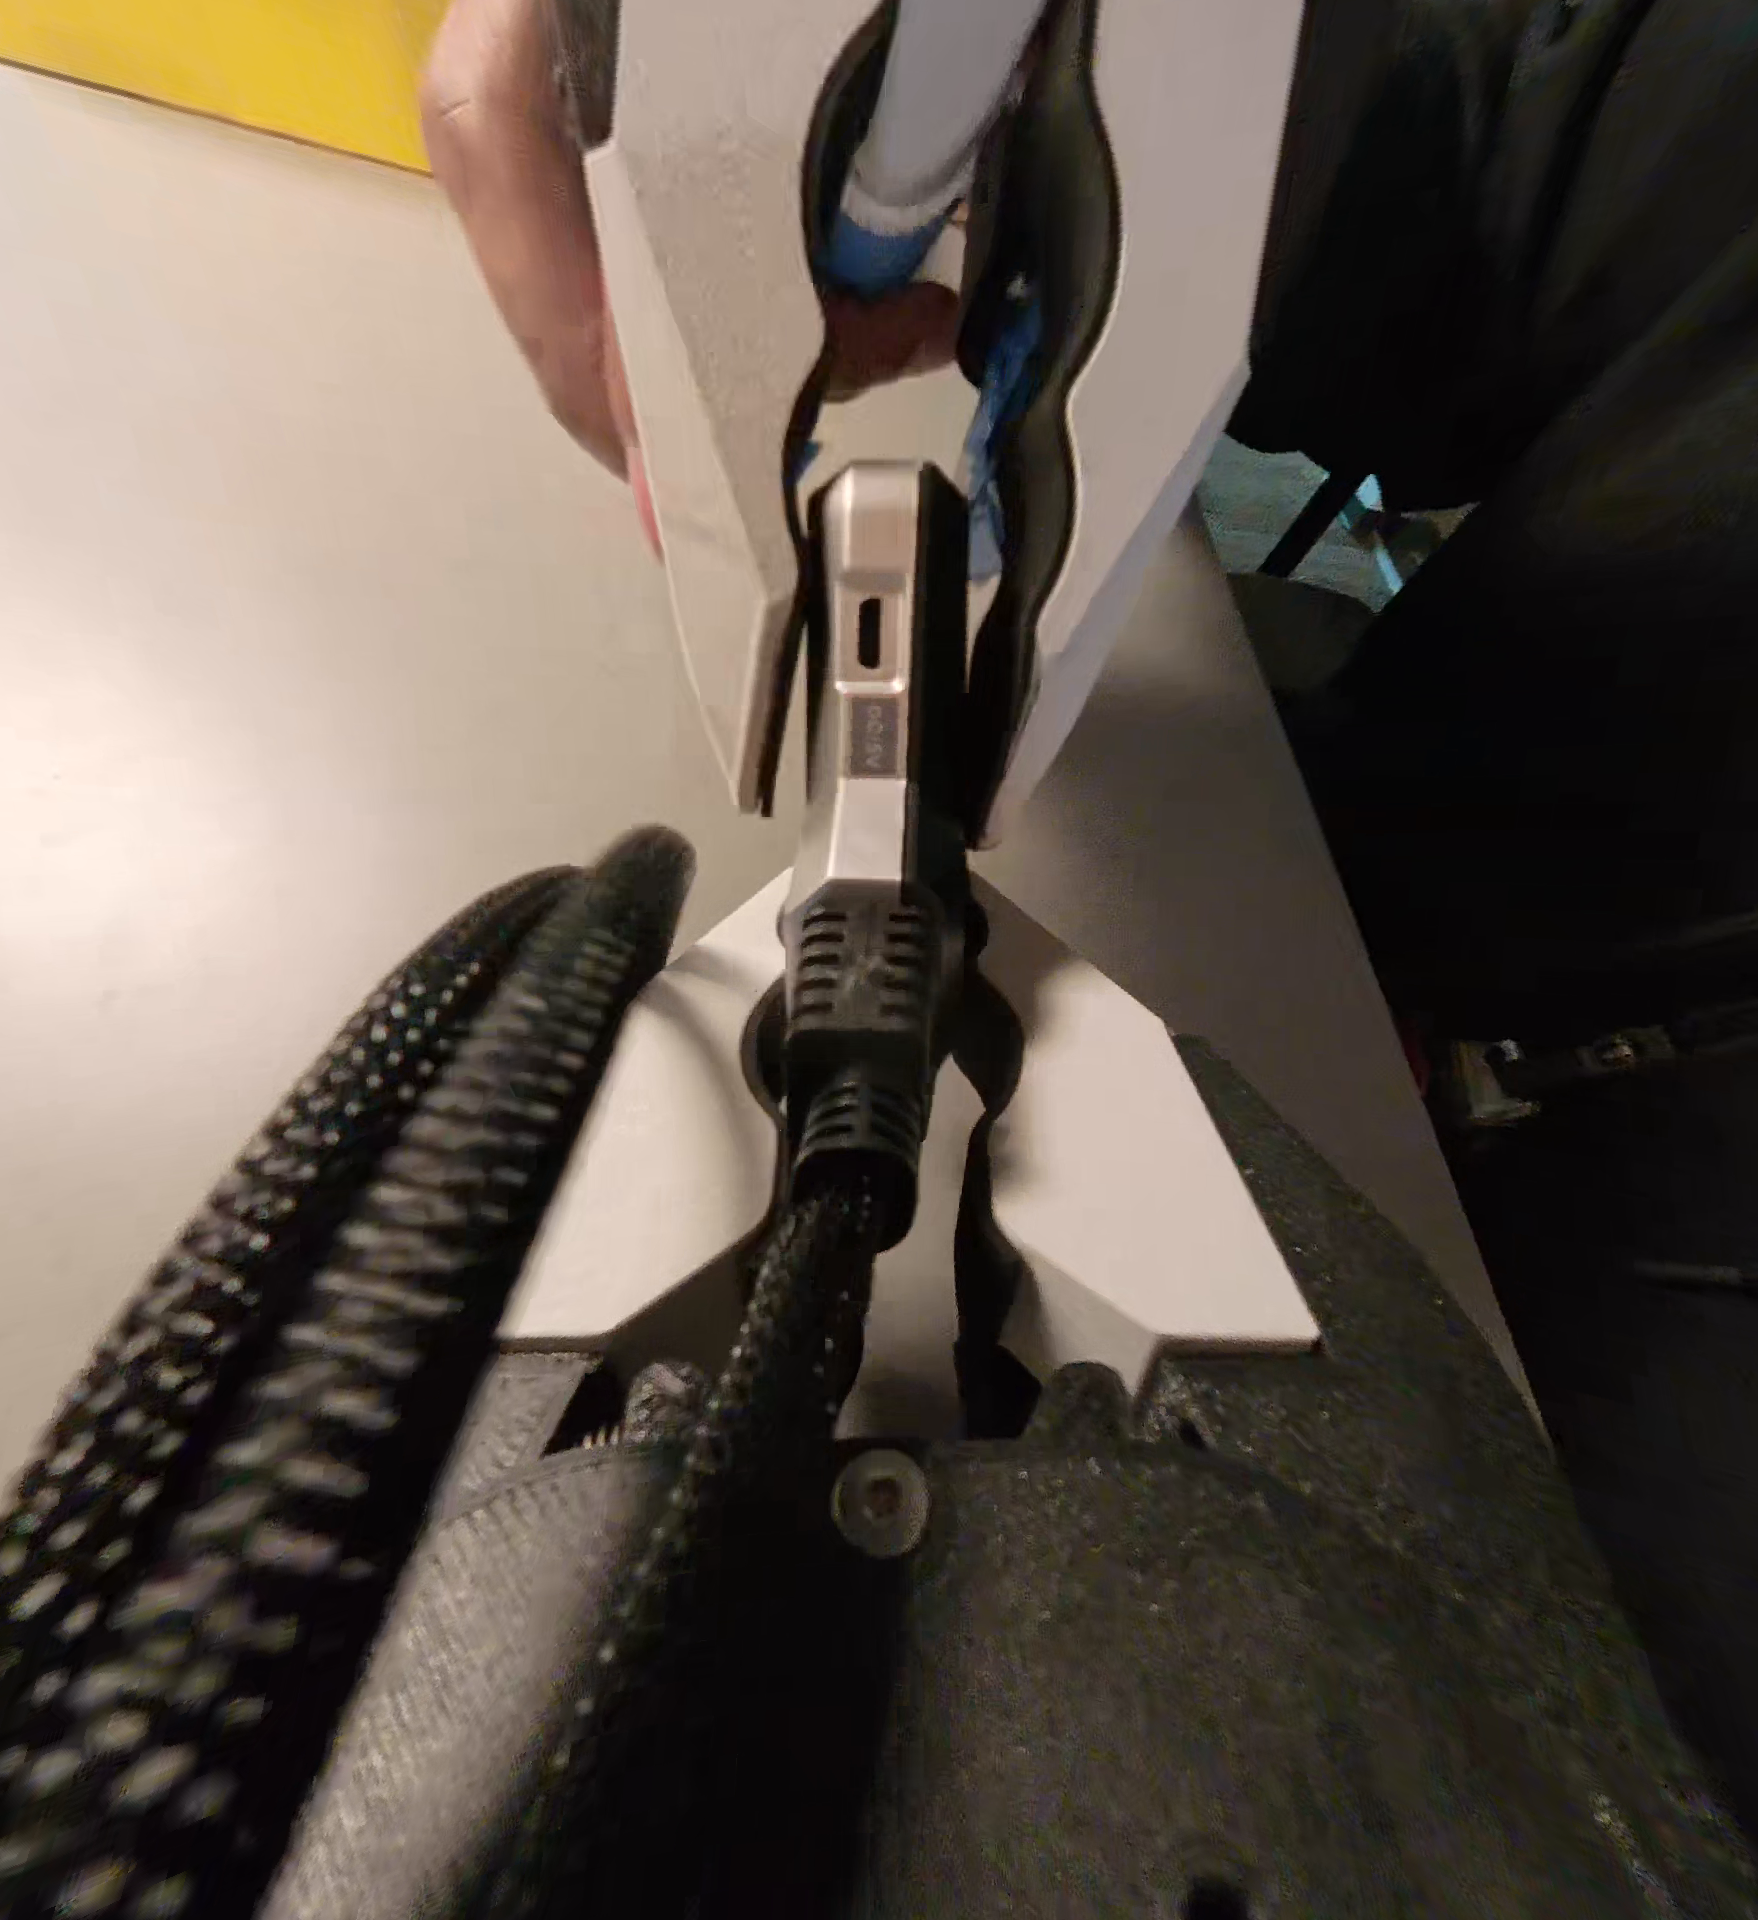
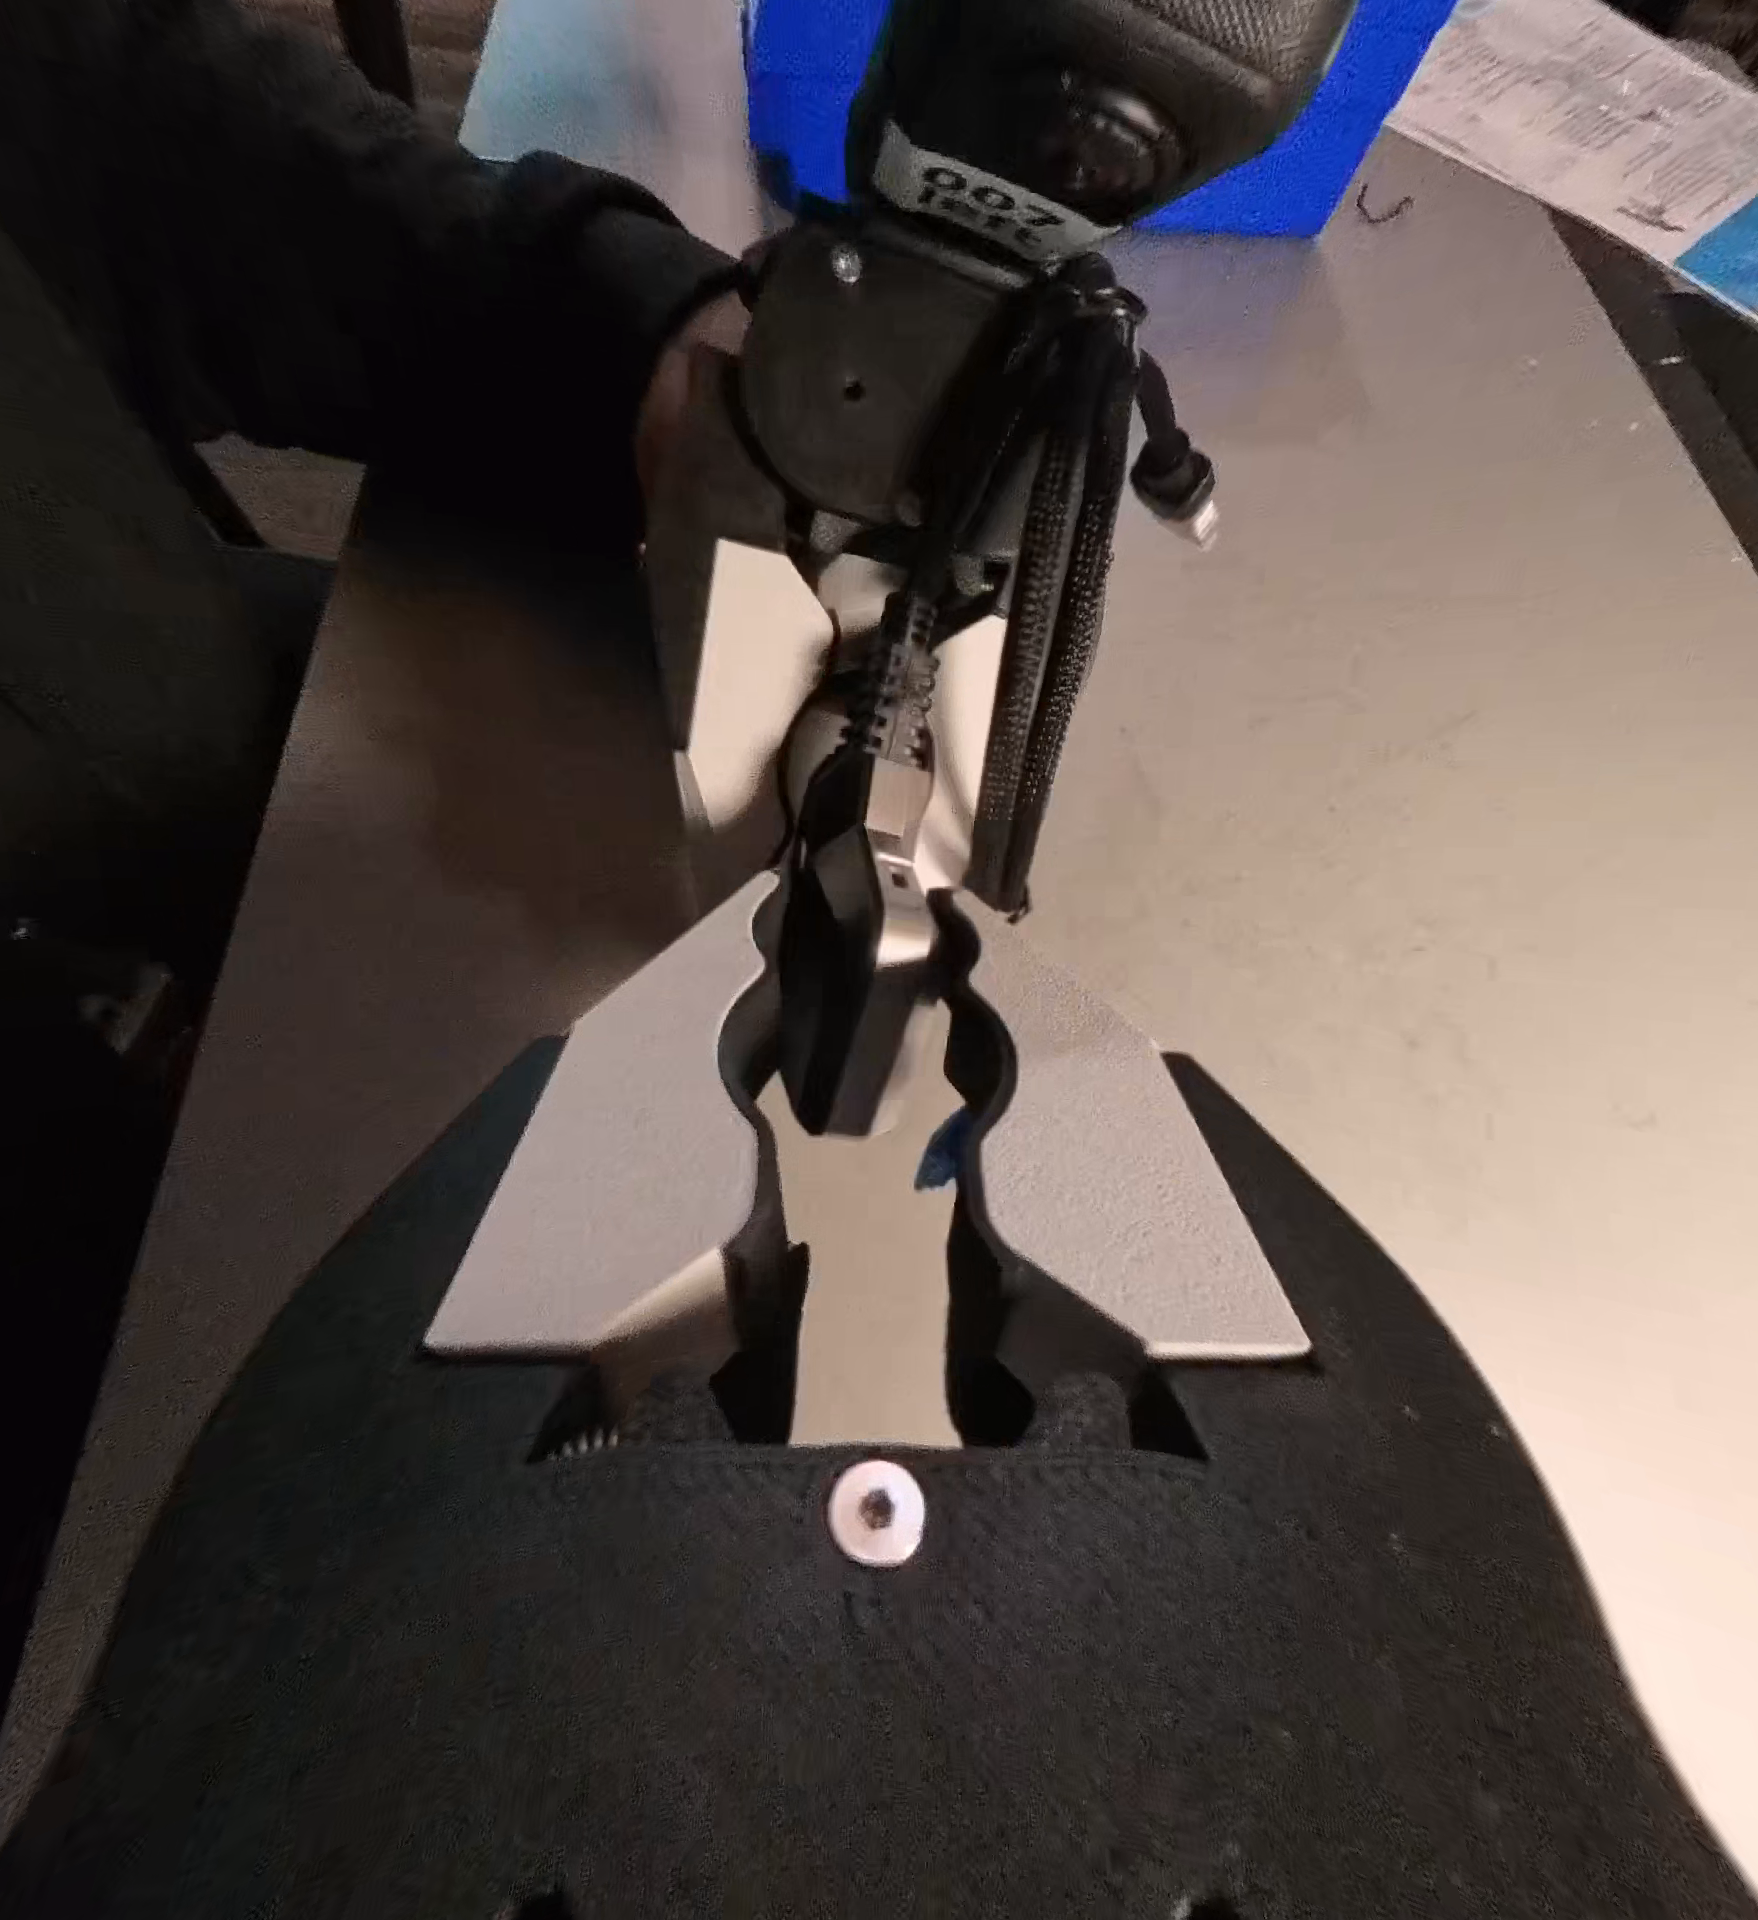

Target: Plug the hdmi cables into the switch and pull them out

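The HDMI switch (image 1: 870, 644) is a small silver and black box held up off the table. My right gripper (image 1: 875, 816) comes in from the top and is shut on its flat sides. My left gripper (image 1: 875, 914) is shut on a black HDMI plug (image 1: 854, 997), whose front meets the switch's near end with no metal tip showing. Its braided cable (image 1: 335, 1247) loops away to the left. In the right wrist view, my right gripper (image 2: 854, 914) clamps the switch (image 2: 854, 1018). The plug (image 2: 896, 686) and the left gripper are beyond it. A free cable end (image 2: 1181, 488) dangles by the coiled cable (image 2: 1051, 675).
Both grippers are above a pale table (image 2: 1374, 831). A yellow object (image 1: 231, 73) lies at the far left corner. A blue box (image 2: 1270, 156) and printed papers (image 2: 1685, 156) lie at the far end. The person's dark clothing (image 1: 1581, 727) is beyond the table edge. The grippers' ends are close to 5 centimetres from one another.
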Tool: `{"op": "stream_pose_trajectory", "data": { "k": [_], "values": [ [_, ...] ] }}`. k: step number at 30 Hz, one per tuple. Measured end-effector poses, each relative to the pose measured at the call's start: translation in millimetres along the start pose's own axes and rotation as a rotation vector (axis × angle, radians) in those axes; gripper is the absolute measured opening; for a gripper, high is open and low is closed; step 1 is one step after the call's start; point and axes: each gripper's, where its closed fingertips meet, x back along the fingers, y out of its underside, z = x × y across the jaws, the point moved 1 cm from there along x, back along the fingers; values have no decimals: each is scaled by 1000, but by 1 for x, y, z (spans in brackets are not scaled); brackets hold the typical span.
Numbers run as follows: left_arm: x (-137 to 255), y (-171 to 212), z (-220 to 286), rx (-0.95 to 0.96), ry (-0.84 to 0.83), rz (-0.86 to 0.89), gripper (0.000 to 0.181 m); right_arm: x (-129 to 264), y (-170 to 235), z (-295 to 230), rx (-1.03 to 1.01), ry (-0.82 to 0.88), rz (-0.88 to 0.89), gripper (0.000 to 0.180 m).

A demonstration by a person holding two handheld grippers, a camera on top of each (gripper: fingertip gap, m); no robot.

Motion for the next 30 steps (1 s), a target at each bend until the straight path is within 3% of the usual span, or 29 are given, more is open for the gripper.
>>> {"op": "stream_pose_trajectory", "data": {
  "k": [3,5,8,12,17,22,26,30],
  "values": [
    [4,-5,-9,102,-19,55,35,13,-5,13,-41,57,26,23],
    [8,-11,-13,161,-17,98,57,31,-8,23,-57,115,52,22],
    [14,-15,-16,135,-49,123,67,67,-13,36,-59,206,88,21],
    [15,-21,-12,110,-36,162,63,136,-22,53,-57,355,135,20],
    [12,-15,-19,124,-57,142,56,253,-29,80,-84,590,190,20],
    [11,-14,-24,141,-65,149,49,357,-10,102,-147,757,190,20],
    [9,-10,-30,161,-75,148,48,405,34,122,-267,736,180,20],
    [4,-4,-36,194,-73,132,47,426,85,144,-403,580,221,19]
  ]
}}
